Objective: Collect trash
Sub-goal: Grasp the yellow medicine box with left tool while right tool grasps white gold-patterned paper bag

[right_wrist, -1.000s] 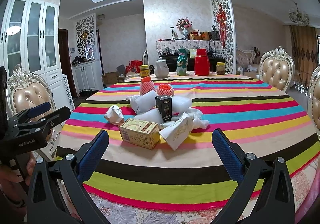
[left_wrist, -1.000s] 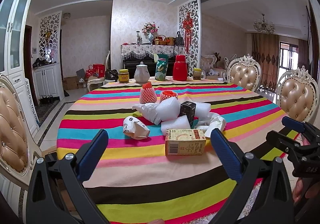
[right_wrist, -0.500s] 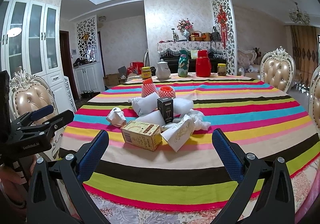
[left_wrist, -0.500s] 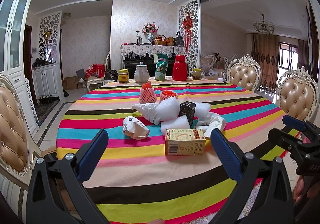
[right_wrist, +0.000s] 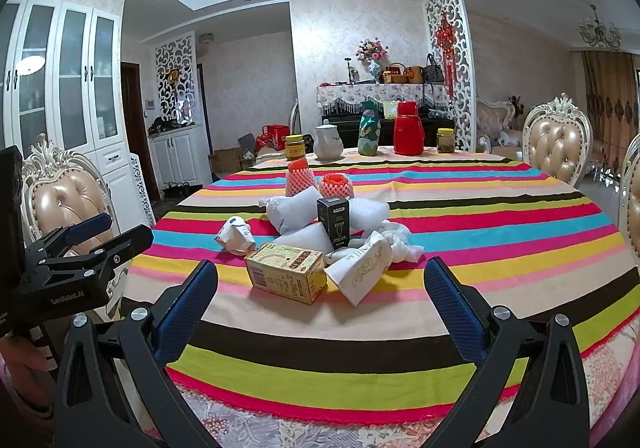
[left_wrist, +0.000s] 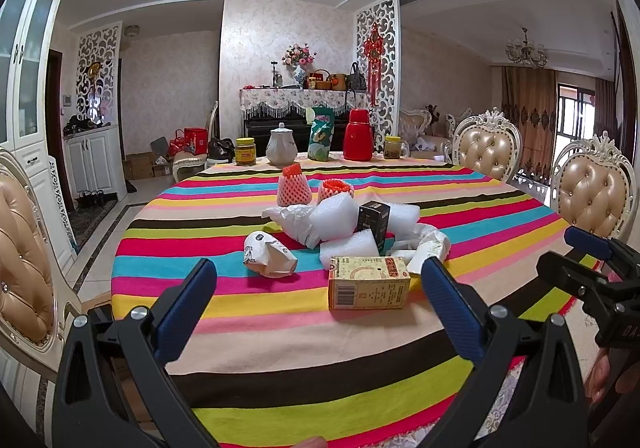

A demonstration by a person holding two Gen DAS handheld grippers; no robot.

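Note:
A heap of trash lies mid-table on the striped cloth (left_wrist: 280, 332): a yellow carton (left_wrist: 369, 282) (right_wrist: 285, 272) nearest me, a crumpled paper cup (left_wrist: 267, 259) (right_wrist: 236, 235) to its left, a small black box (left_wrist: 373, 219) (right_wrist: 334, 221), white foam pieces (left_wrist: 334, 217) (right_wrist: 294, 208), a white paper bag (right_wrist: 362, 272) and two red foam fruit nets (left_wrist: 293, 186) (right_wrist: 298, 178). My left gripper (left_wrist: 320, 308) is open and empty, short of the carton. My right gripper (right_wrist: 320, 308) is likewise open and empty, facing the carton and bag.
At the table's far edge stand a yellow-lidded jar (left_wrist: 245, 150), a white teapot (left_wrist: 281, 144), a green bag (left_wrist: 321, 133), a red flask (left_wrist: 358, 134) and another jar (left_wrist: 393, 147). Padded chairs (left_wrist: 486, 150) (right_wrist: 66, 200) ring the table. The other gripper shows at each view's side.
Both grippers have stayed open and almost still. The right wrist view has edged slightly closer to the heap.

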